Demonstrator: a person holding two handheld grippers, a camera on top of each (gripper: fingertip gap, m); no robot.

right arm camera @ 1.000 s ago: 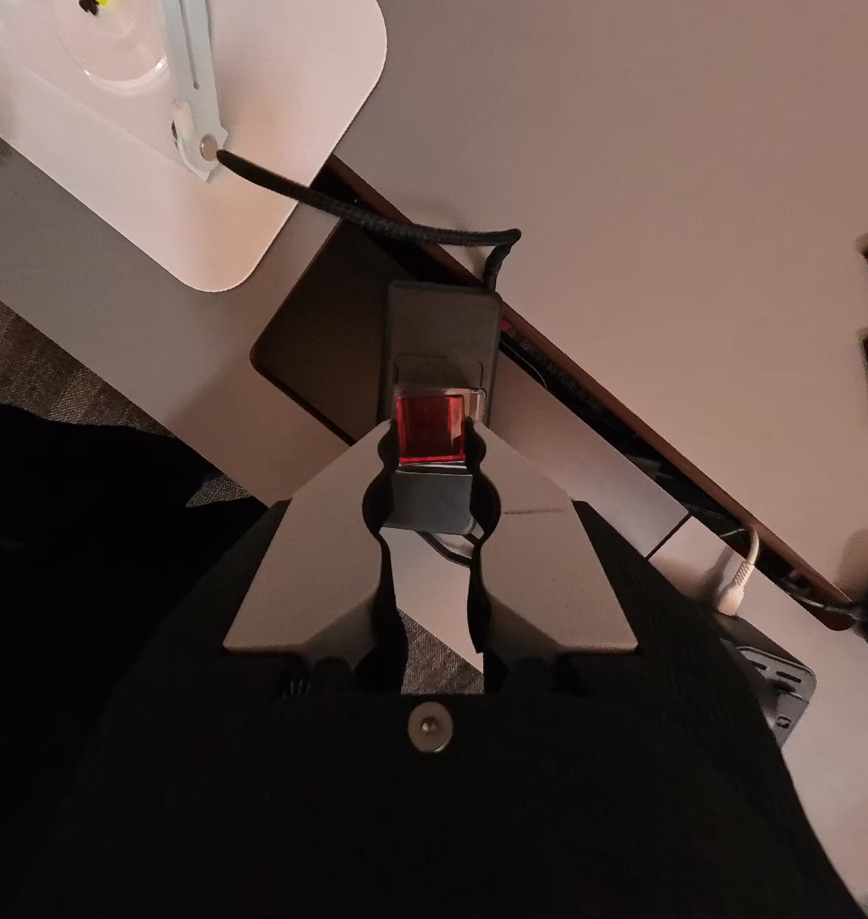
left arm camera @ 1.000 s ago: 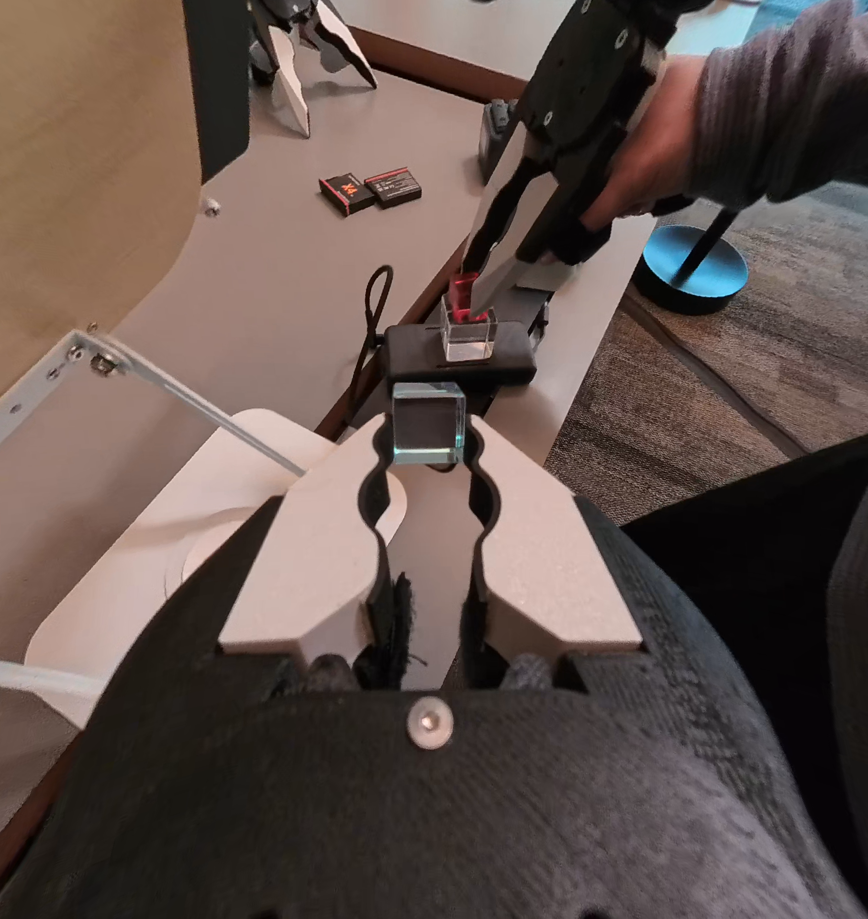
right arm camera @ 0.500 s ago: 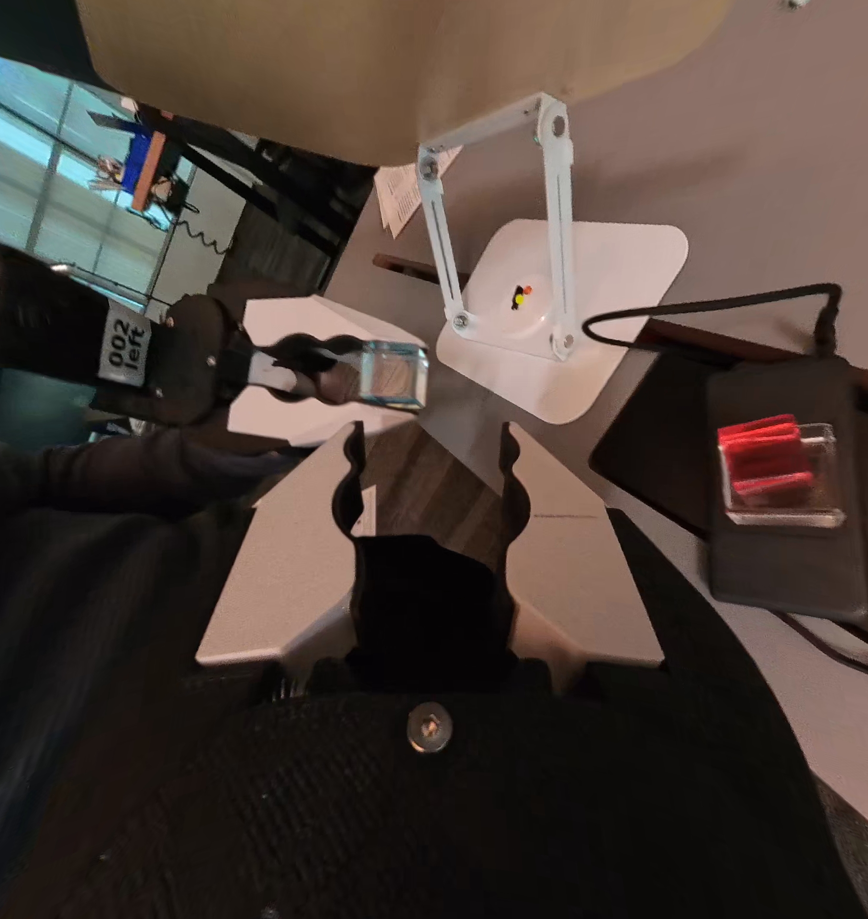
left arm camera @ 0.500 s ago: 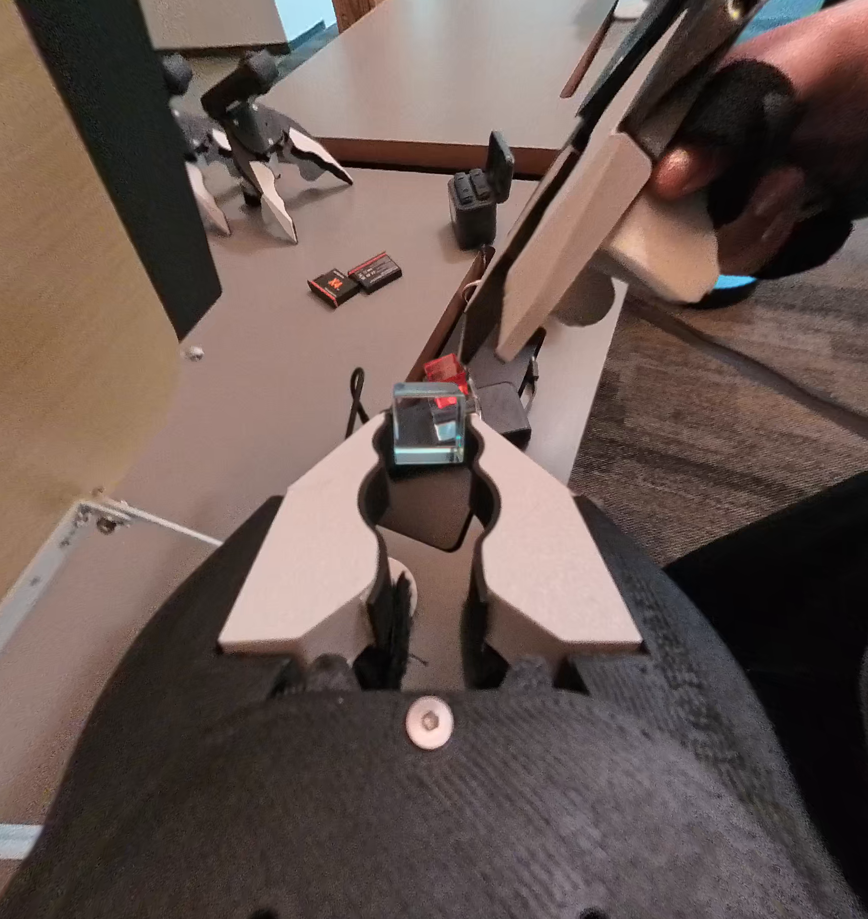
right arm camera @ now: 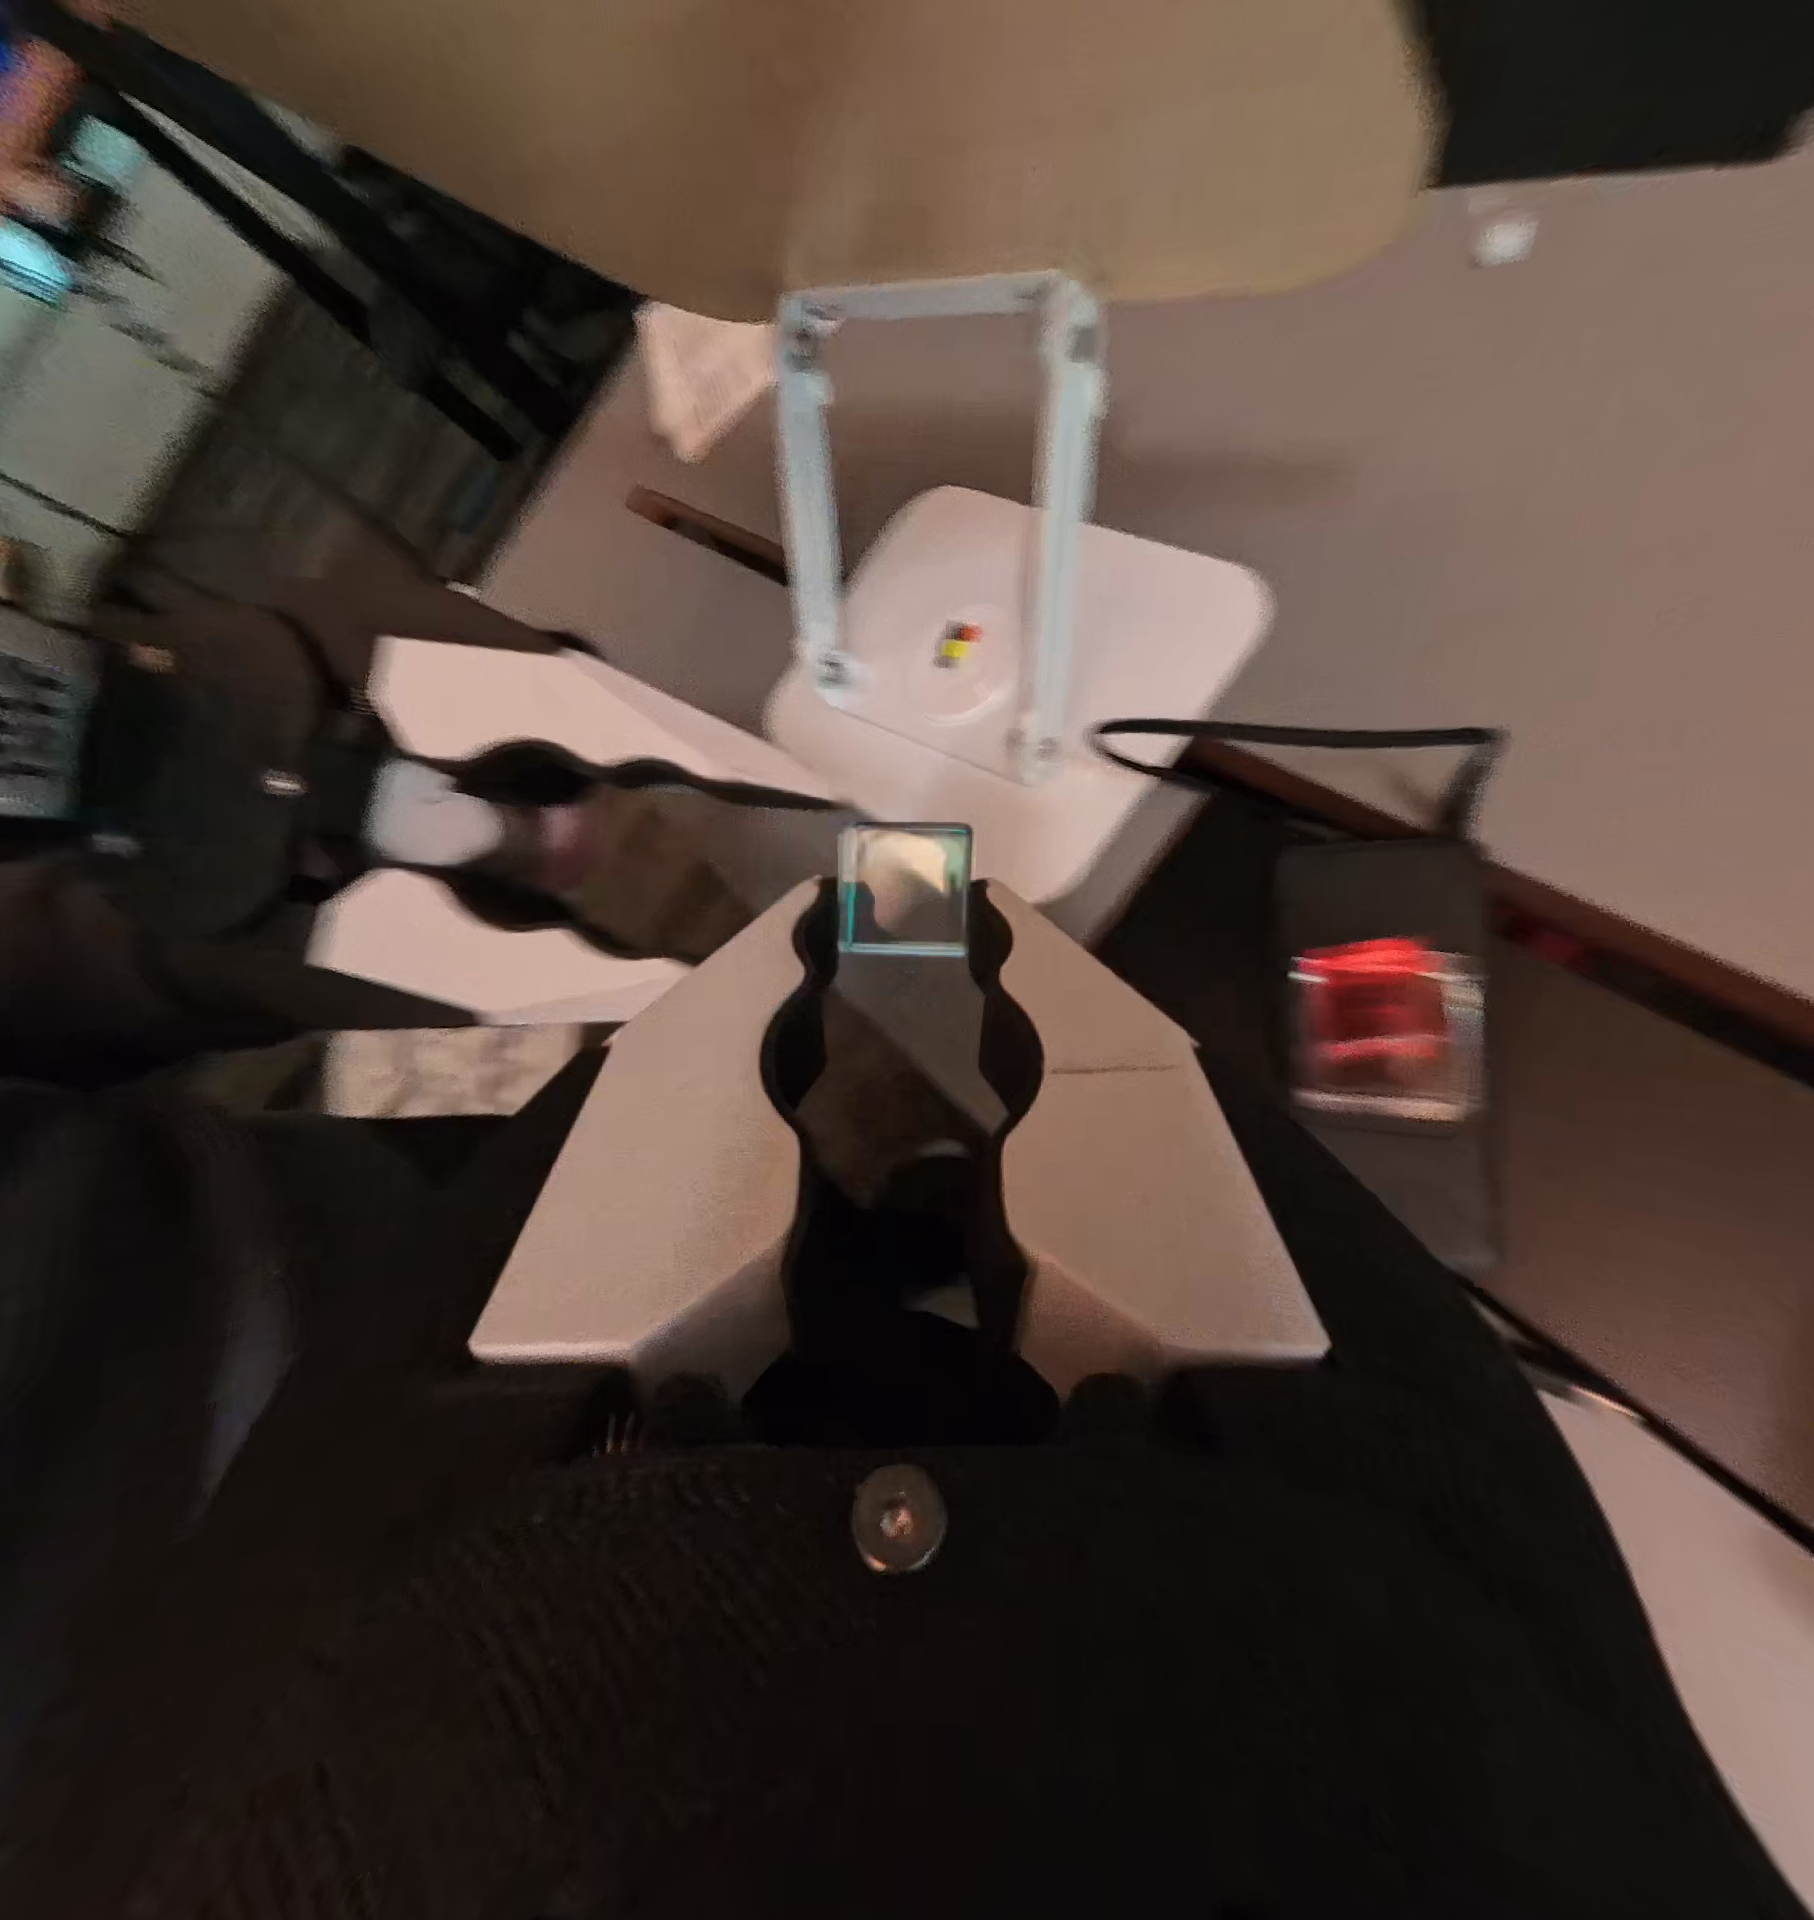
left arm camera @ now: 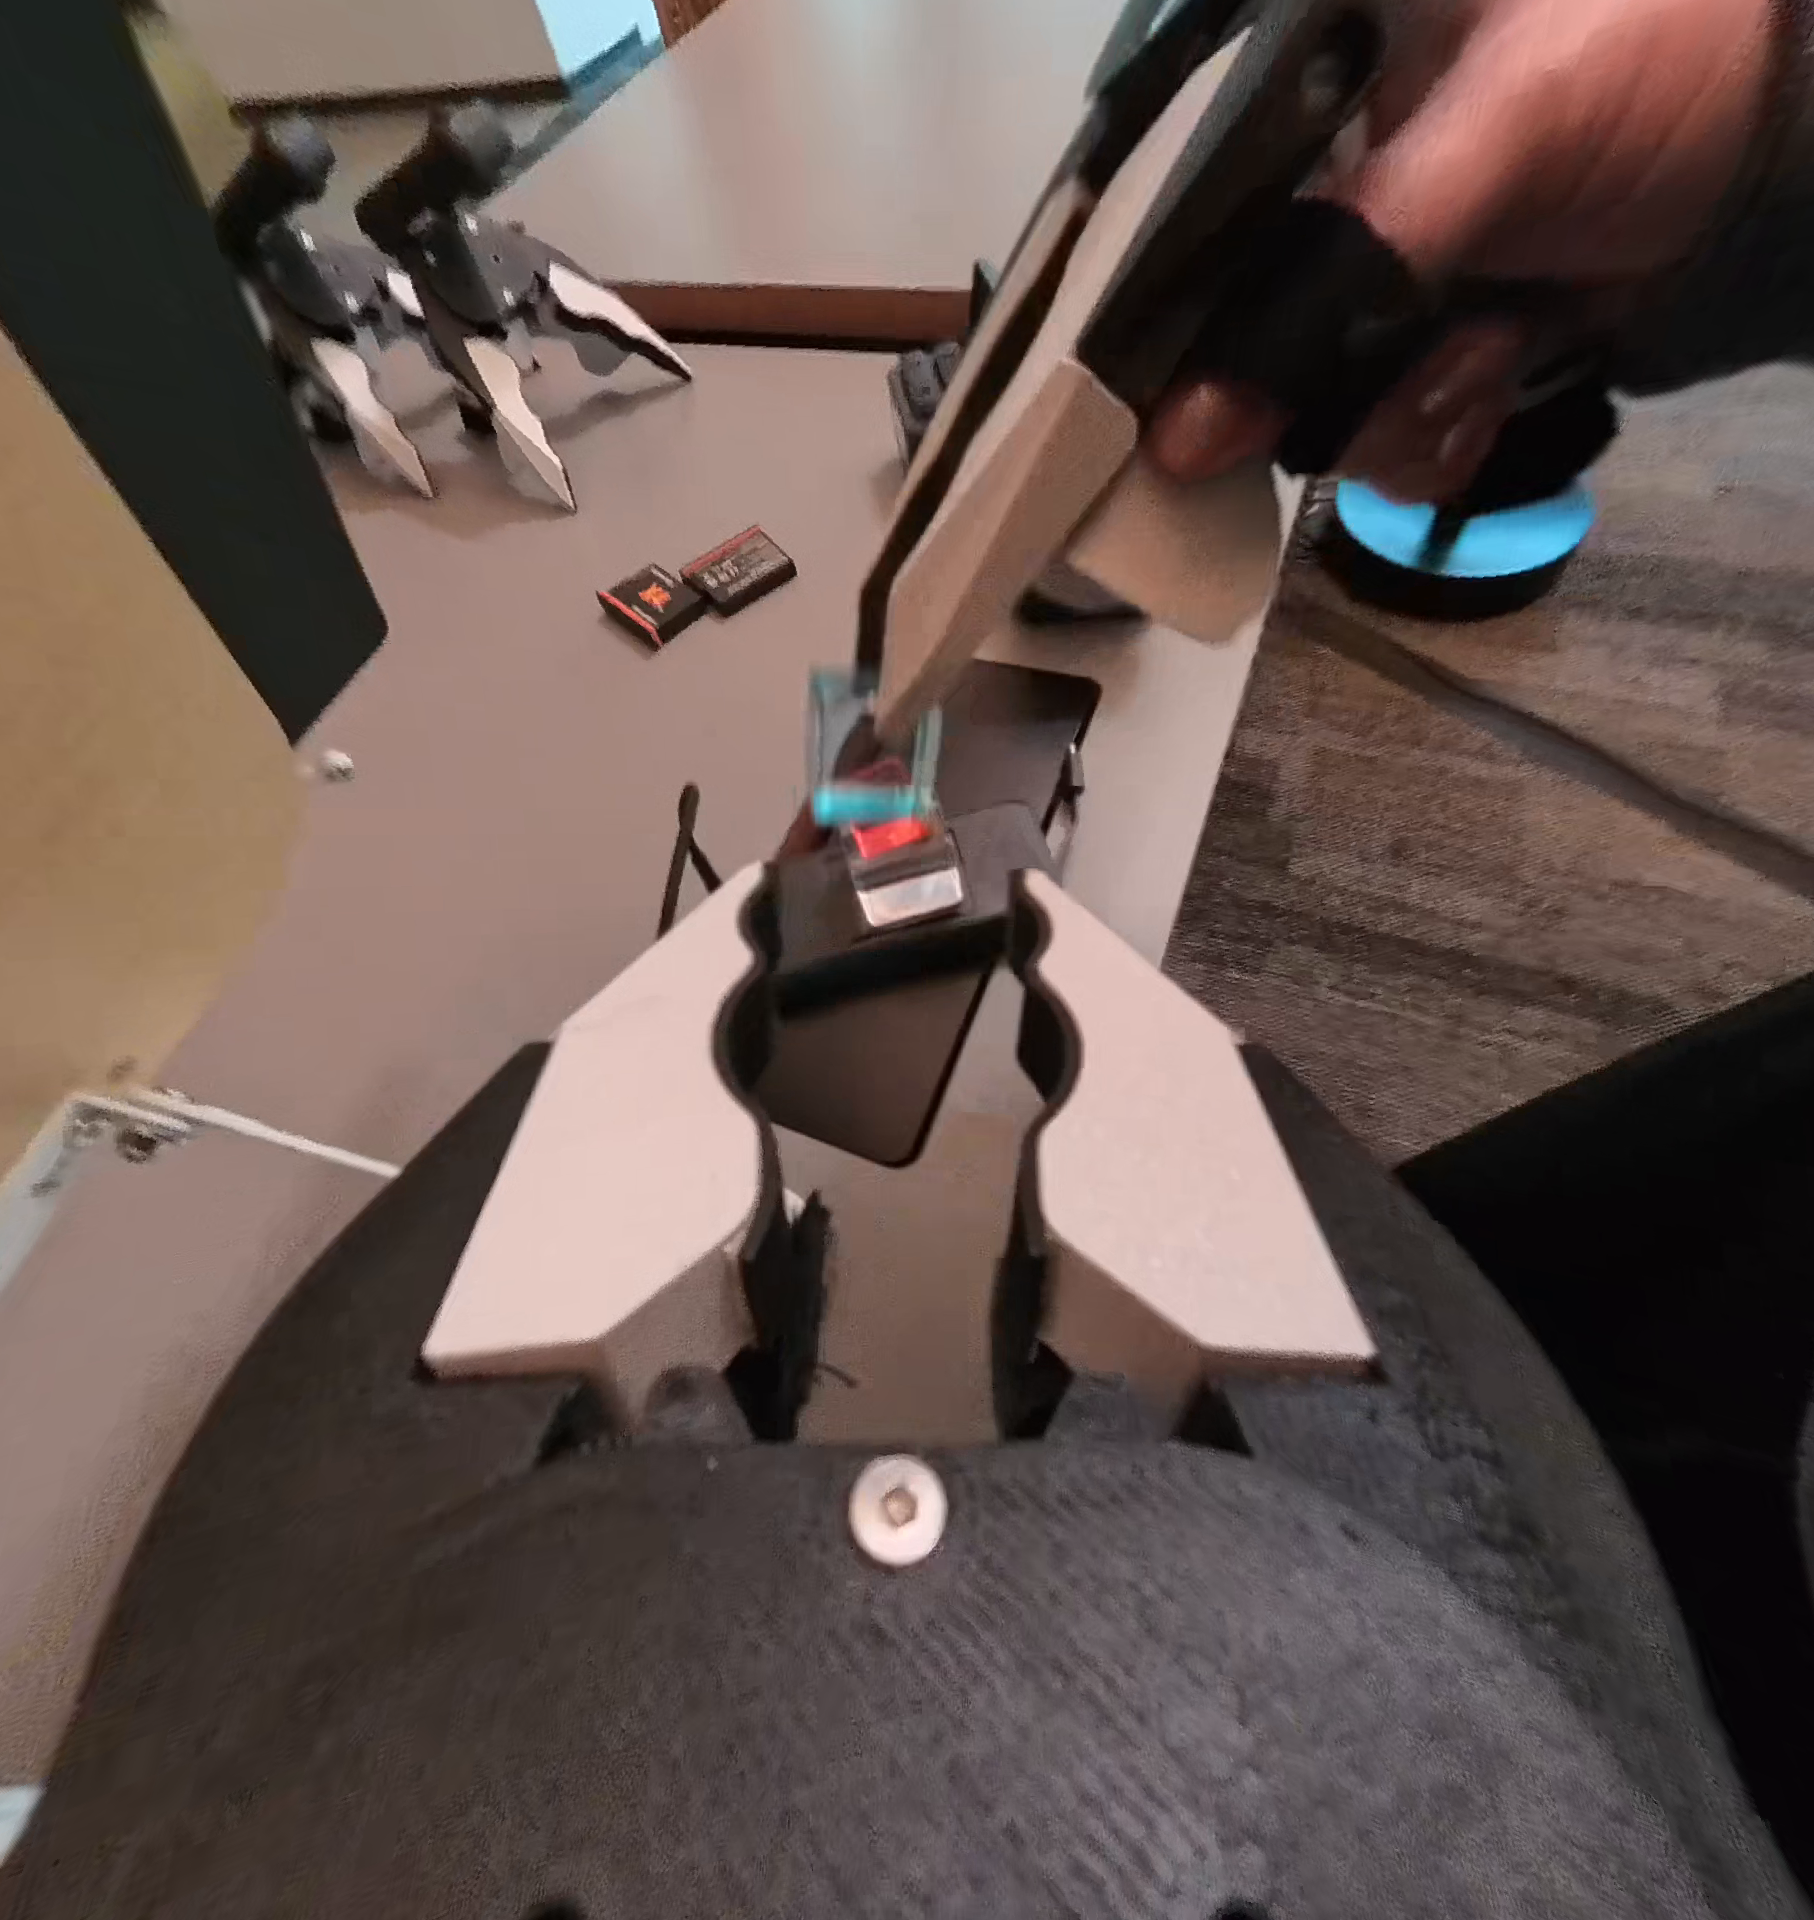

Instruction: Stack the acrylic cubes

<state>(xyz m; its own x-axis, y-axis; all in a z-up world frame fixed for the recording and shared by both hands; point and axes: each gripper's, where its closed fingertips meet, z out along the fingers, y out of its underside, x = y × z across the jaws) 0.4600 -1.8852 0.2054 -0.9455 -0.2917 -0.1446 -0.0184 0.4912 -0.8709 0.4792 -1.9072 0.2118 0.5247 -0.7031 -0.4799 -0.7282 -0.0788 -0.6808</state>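
Grey desk (left arm camera: 487, 790) fills my view; my right gripper (right arm camera: 905, 894) clamps a clear glass cube (right arm camera: 903, 888) above the desk's front edge; my left gripper (left arm camera: 887, 904) gapes wide, bare, near a black block (left arm camera: 882, 935) carrying a red-filled clear cube (left arm camera: 898, 868).

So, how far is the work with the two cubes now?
Done: the cube with the red inside sits on the black block, free of both tongs. In hand: the right tongs grip the clear cube above the desk; the left tongs stand open and empty. Left: the clear cube is not yet set down.
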